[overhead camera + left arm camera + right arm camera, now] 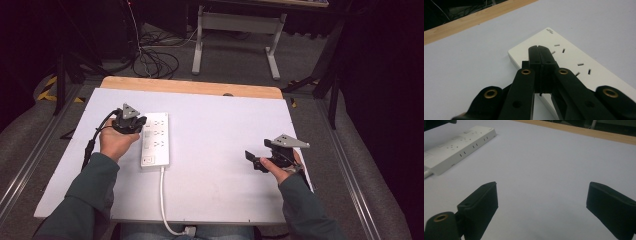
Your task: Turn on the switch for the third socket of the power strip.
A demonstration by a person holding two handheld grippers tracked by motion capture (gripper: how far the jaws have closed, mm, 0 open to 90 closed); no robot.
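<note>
Left gripper view — closed jaws press the power strip [574, 62].

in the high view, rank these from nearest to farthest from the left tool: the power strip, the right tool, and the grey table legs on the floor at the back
1. Power strip: right beside the left tool, its closed tips over the strip's edge.
2. Right tool: across the white board, on the right side.
3. Grey table legs: on the floor beyond the table's far edge.
</note>
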